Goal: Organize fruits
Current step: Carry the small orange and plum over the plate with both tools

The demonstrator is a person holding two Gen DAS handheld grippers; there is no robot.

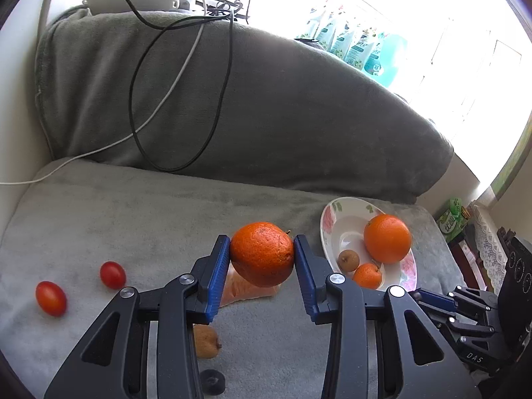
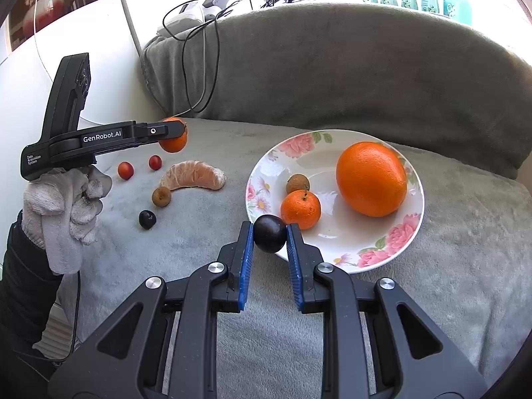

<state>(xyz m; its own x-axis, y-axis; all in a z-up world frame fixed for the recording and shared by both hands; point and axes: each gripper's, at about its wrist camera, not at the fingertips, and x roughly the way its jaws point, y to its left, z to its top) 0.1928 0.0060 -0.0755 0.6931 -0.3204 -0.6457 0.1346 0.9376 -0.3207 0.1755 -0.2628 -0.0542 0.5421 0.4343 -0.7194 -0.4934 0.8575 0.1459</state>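
Above sofa – L gripper (image 1: 262,254) jaws pinching tangerine (image 1: 262,253), R gripper (image 2: 269,237) pinching dark plum (image 2: 269,237)

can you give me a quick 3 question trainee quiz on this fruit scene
1. True or false: the left gripper is shut on a mandarin.
2. What does the right gripper hold? A) cherry tomato B) dark round fruit C) orange segment
3. How many fruits lie on the floral plate?

Key
1. True: the fingers press both its sides.
2. B, the dark round fruit.
3. Three: the large orange, small mandarin and brown fruit.
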